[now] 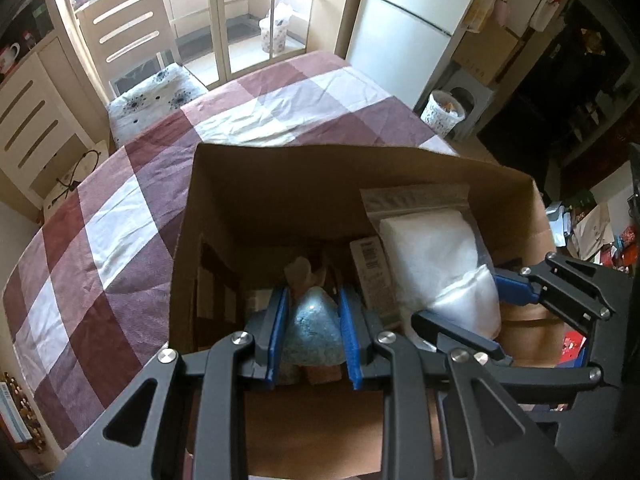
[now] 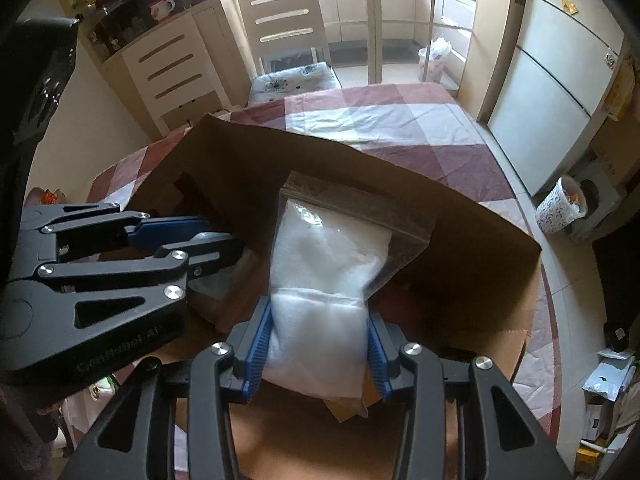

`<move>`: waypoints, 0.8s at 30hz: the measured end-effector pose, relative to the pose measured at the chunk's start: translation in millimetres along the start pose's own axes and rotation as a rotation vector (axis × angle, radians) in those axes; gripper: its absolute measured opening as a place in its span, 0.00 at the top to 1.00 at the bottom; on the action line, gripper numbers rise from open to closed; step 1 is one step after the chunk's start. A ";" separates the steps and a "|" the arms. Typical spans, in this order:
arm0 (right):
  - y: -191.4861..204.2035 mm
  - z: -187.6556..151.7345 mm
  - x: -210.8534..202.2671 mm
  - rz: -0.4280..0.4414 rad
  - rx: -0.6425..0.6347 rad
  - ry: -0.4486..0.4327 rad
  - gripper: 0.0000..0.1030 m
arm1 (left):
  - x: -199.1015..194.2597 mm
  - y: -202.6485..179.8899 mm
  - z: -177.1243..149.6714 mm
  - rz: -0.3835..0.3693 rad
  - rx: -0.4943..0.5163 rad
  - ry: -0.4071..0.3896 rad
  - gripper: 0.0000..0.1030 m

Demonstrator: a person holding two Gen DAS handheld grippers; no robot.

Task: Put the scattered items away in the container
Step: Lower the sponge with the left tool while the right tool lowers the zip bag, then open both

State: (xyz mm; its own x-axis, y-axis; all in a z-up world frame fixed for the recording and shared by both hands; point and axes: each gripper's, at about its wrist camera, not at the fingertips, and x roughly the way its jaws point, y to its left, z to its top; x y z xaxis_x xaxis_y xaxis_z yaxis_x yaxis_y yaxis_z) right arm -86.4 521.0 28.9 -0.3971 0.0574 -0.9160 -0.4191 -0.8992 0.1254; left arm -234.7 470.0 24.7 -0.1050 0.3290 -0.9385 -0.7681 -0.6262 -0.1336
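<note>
Claws both loaded: left claw [image 1: 312,330] pinches a bluish packet [image 1: 314,328], right claw [image 2: 318,342] a white bag [image 2: 324,280]. Lower both deep inside the box [image 1: 280,184] (clear of its walls) before letting go.

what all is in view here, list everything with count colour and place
cardboard box: 1, brown, open on the table
zip bag: 1, clear with white filling, over the box, in right gripper
blue-grey item: 1, over the box, in left gripper
tablecloth: 1, maroon and white check, on the table
chair: 1, cream, behind the table
fridge: 1, white, far right
bins: 2, white patterned, on the floor
left gripper: 1, black and blue, shut on item
right gripper: 1, black and blue, shut on bag
</note>
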 end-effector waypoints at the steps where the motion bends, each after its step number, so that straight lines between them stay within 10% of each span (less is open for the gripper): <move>1: -0.1 -0.2 1.7 0.003 -0.004 0.013 0.58 | 2.2 -0.3 0.2 0.007 0.006 0.013 0.75; 18: -9.6 -11.6 11.6 0.008 0.011 0.127 0.57 | 21.6 -10.4 -1.3 0.066 0.093 0.126 0.74; 24: -8.5 -13.0 8.4 0.015 0.015 0.134 0.52 | 18.1 -9.6 0.8 0.021 0.066 0.116 0.56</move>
State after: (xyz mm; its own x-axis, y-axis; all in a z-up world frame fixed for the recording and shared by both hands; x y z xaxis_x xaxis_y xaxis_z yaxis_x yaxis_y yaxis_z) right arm -75.6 523.4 15.3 -0.2909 -0.0154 -0.9566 -0.4268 -0.8928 0.1441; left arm -229.7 482.5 9.3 -0.0506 0.2303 -0.9718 -0.8067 -0.5831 -0.0961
